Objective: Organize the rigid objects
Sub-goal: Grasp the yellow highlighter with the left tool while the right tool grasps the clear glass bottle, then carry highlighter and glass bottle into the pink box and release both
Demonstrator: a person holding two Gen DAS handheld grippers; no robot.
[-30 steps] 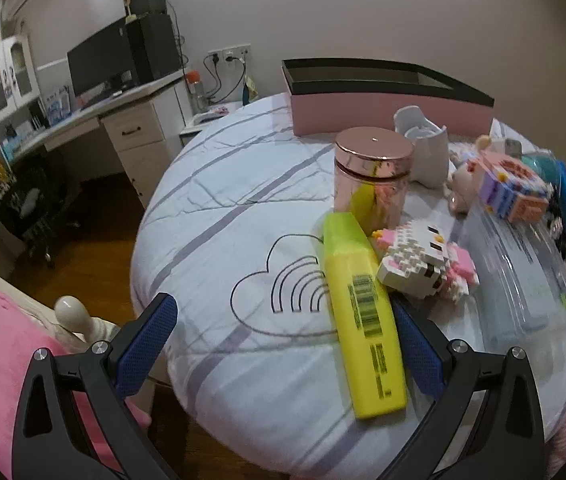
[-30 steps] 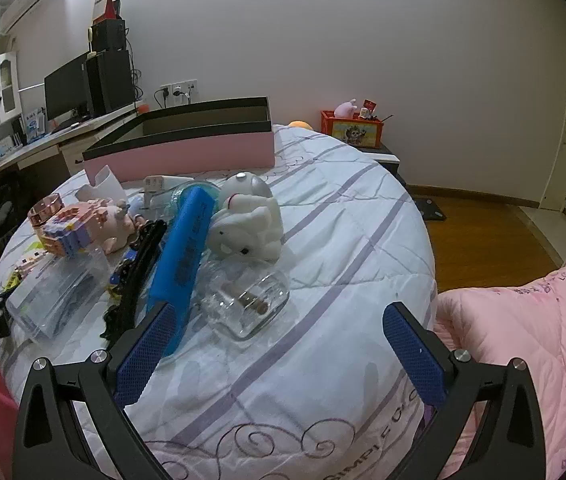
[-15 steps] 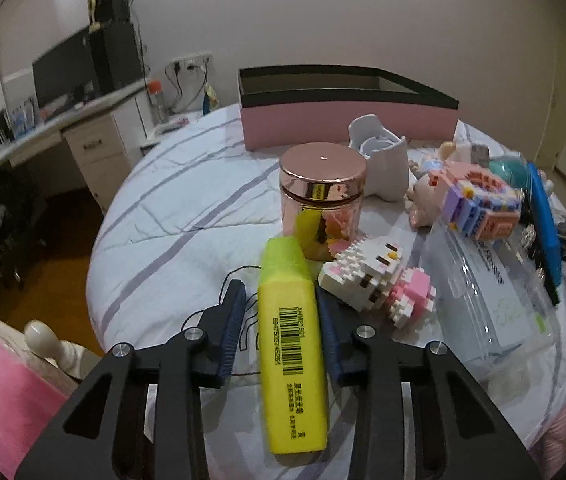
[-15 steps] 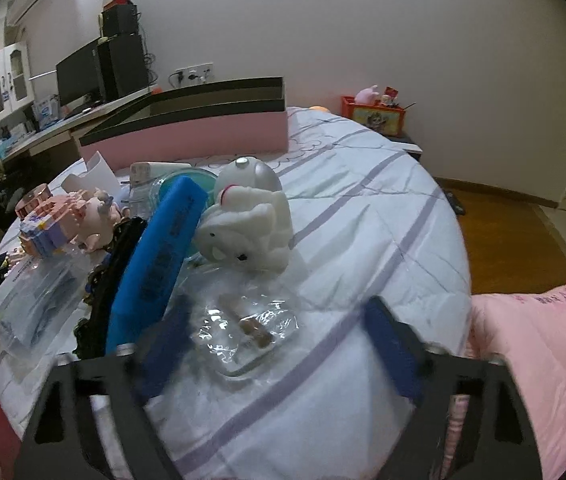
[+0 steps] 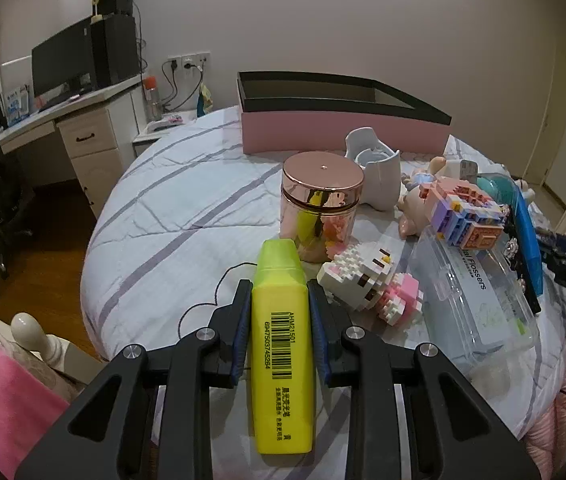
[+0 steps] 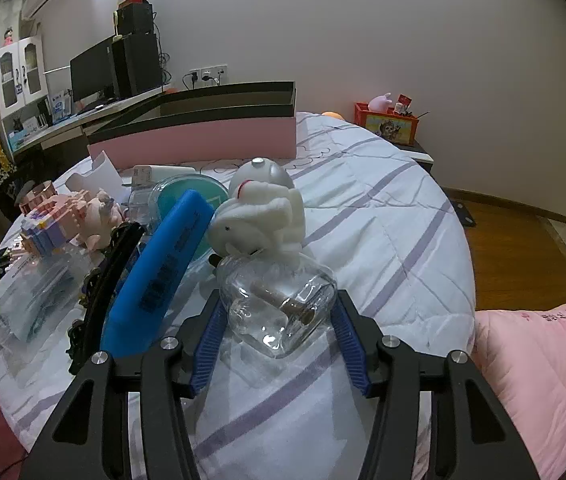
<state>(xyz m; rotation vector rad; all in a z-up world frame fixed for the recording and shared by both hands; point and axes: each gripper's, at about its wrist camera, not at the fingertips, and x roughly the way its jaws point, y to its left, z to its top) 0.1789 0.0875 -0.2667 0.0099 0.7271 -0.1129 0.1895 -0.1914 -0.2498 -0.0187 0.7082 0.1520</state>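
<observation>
The bed (image 5: 187, 200), with its white, purple-striped quilt, carries everything, and the pink box (image 5: 339, 130) with the black rim, open at the top, stands at its far side; places below are given from that box. In front of the box, nearer the cameras, sits a loose cluster: a rose-gold lidded jar (image 5: 321, 204), a white ceramic holder (image 5: 377, 168) just beside it, a clear plastic case (image 5: 471, 296), brick-built toy figures, a blue highlighter (image 6: 167, 264) and a white plush toy (image 6: 263, 216).

Nearest the left camera and farthest from the box lies the yellow highlighter (image 5: 281, 344), its cap pointing toward the jar. The left gripper (image 5: 279, 300) has its jaws pressed against both flat sides of the highlighter, gripping it. On the other flank of the cluster, a clear glass bottle (image 6: 279, 304) lies on the quilt just in front of the plush toy. The right gripper (image 6: 277, 320) has its jaws around the bottle and close to its sides, but through the clear glass I cannot tell whether they actually bear on it.

The step in hand looks like the pick-up: two rigid items taken, one per hand. Next, probably, each should be lifted clear of its neighbours and carried over the black rim into the box. The bottle is smooth and rounded, so it calls for a firm squeeze before lifting; the plush toy touching it may be disturbed.
</observation>
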